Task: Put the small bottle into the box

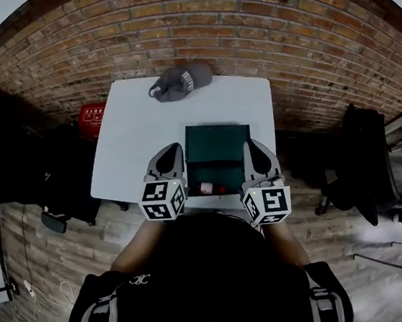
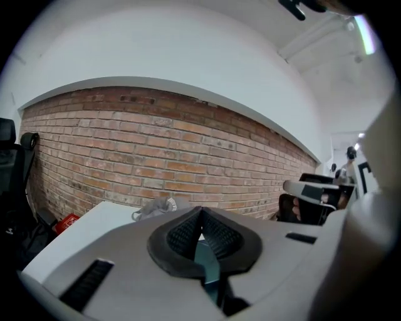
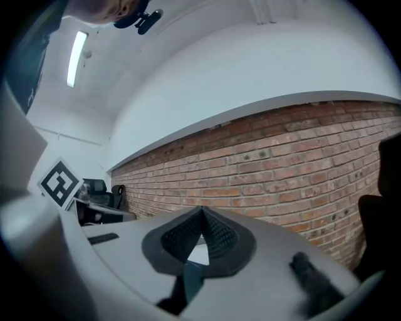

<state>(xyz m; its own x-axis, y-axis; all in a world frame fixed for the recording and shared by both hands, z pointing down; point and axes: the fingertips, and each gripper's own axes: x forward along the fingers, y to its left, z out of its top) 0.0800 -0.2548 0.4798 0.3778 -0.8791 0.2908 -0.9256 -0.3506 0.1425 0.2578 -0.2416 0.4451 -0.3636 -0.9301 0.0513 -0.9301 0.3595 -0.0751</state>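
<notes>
Near white desk (image 1: pixel 127 148) edge, small red-labelled bottle (image 1: pixel 210 189): flat, long axis left-right
Room: brick wall (image 1: pixel 224 22)
Left gripper (image 1: pixel 173 148), right gripper (image 1: pixel 252 147) jaws: closed, empty

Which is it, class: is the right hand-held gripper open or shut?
Shut. The right hand-held gripper has jaws meeting, nothing between them.
</notes>
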